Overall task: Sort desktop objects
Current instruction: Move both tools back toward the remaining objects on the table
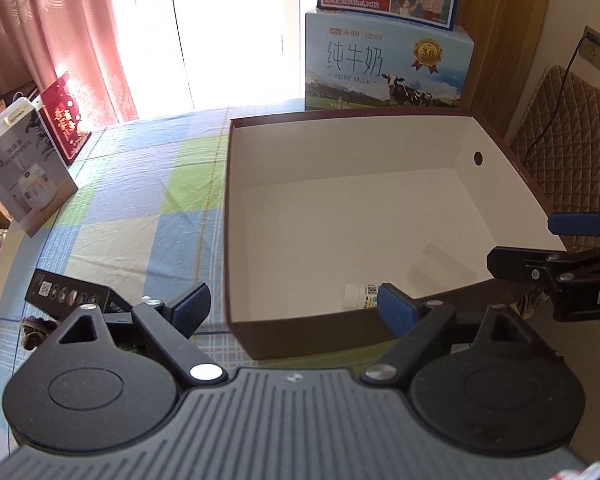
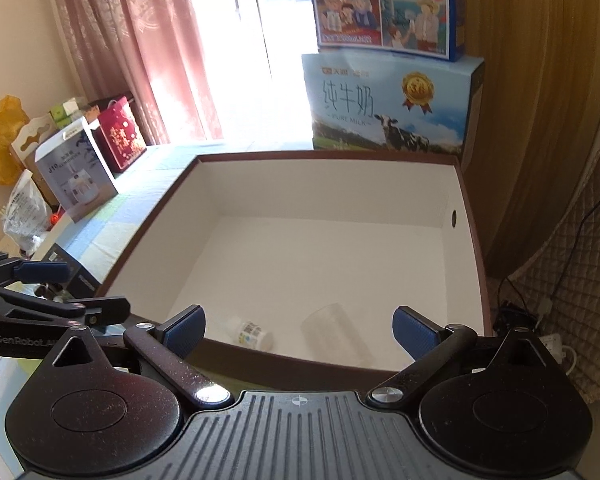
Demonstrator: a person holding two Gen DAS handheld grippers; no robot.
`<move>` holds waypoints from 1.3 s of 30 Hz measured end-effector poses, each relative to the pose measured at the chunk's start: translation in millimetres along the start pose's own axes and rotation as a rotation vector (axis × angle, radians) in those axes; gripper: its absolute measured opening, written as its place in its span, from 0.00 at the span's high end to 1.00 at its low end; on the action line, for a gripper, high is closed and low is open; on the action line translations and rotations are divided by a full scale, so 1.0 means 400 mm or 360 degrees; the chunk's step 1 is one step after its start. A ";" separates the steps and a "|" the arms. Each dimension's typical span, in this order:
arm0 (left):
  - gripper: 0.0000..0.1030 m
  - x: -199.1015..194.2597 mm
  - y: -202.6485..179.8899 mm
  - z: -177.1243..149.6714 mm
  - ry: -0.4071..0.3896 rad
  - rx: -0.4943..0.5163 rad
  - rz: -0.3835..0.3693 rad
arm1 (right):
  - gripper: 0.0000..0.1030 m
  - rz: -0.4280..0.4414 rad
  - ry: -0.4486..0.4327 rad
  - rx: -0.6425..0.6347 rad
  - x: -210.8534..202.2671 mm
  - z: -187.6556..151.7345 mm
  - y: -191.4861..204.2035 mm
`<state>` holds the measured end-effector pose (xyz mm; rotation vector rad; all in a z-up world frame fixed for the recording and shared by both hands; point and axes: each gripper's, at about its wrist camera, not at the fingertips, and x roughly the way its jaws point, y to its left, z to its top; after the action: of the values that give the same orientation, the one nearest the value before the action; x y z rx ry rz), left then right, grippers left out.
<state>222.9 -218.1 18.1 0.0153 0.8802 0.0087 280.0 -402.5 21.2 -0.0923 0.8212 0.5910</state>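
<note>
A large brown box with a white inside (image 1: pixel 480 152) (image 2: pixel 458 240) stands on the checked tablecloth. Inside it, near the front wall, lie a small white bottle (image 1: pixel 358 295) (image 2: pixel 252 334) and a clear plastic cup (image 1: pixel 434 266) (image 2: pixel 332 334) on its side. My left gripper (image 1: pixel 296 312) is open and empty, hovering over the box's near left corner. My right gripper (image 2: pixel 298 330) is open and empty above the box's front wall, over the cup and bottle. It also shows at the right edge of the left wrist view (image 1: pixel 540 244). A black carton (image 1: pixel 70 294) lies left of the box.
Milk cartons (image 1: pixel 388 68) (image 2: pixel 392 104) are stacked behind the box. A white appliance box (image 1: pixel 24 172) (image 2: pixel 76 176) and a red gift bag (image 1: pixel 66 118) (image 2: pixel 120 140) stand at the table's left edge. A quilted chair back (image 1: pixel 572 140) and wall sockets are on the right.
</note>
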 end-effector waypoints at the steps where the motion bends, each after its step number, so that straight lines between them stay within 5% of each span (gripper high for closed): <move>1: 0.14 -0.012 0.005 -0.006 -0.0009 -0.0009 0.0005 | 0.05 -0.0003 -0.0011 -0.0002 -0.007 -0.005 0.008; 18: 0.13 -0.192 0.133 -0.135 -0.0097 -0.0093 0.0049 | 0.04 -0.0017 -0.0170 0.0007 -0.127 -0.125 0.156; 39: 0.13 -0.264 0.379 -0.313 0.0047 -0.0161 0.0179 | 0.04 0.0130 -0.0032 -0.0012 -0.064 -0.209 0.395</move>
<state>58.7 -66.8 22.3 -0.0297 0.9069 0.1591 127.4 -307.4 4.7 -0.0601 0.8057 0.6709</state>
